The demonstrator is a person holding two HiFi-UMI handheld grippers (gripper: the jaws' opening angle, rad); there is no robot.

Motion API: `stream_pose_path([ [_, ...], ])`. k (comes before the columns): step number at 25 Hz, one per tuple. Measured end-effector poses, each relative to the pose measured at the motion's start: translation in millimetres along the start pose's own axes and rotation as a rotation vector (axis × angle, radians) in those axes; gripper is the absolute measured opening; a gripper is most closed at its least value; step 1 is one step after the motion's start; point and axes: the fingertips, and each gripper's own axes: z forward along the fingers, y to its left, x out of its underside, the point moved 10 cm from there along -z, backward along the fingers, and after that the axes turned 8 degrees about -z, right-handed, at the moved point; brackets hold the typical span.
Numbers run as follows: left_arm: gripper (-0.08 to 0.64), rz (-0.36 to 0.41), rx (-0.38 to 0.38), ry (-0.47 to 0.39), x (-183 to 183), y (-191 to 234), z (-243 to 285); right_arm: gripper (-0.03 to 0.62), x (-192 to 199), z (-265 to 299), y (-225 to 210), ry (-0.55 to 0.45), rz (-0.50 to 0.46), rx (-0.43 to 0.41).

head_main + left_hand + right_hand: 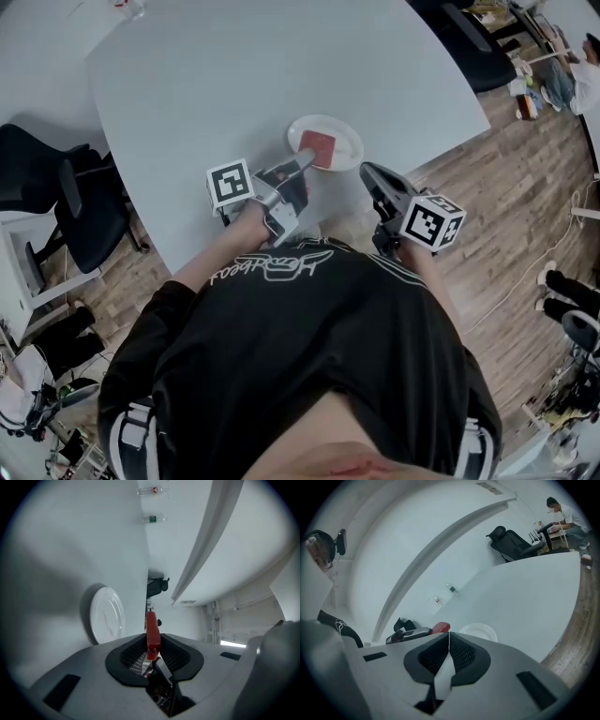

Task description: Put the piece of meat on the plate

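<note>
The piece of meat is clamped edge-on between the jaws of the left hand-held gripper and is held over the white plate on the grey worktop. The right hand-held gripper is closed on nothing, near the plate.

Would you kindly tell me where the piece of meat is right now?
In the head view, the piece of meat is clamped in the left gripper, over the white plate at the near edge of the table.
</note>
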Motion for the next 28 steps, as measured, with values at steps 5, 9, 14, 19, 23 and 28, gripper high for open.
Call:
stream_pose_path([
  [5, 0.087, -0.008, -0.088, 0.0, -8, 16, 8, 0.011, 3, 4, -8, 0.012, 0.017, 0.01],
  [9, 0.087, -0.002, -0.138, 0.007, -14, 29, 13, 0.011, 9, 6, -12, 0.022, 0.033, 0.02],
  [14, 0.087, 0.015, -0.19, 0.016, -22, 44, 21, 0.011, 15, 5, -18, 0.022, 0.052, 0.033],
  [19, 0.087, 0.044, -0.228, 0.034, -26, 52, 27, 0.011, 18, 3, -22, 0.016, 0.072, 0.046],
  [23, 0.087, 0.081, -0.254, 0.045, -28, 56, 29, 0.011, 19, 2, -23, 0.01, 0.084, 0.05],
  [28, 0.087, 0.144, -0.263, 0.045, -28, 54, 30, 0.011, 23, 2, -24, 0.01, 0.096, 0.055],
])
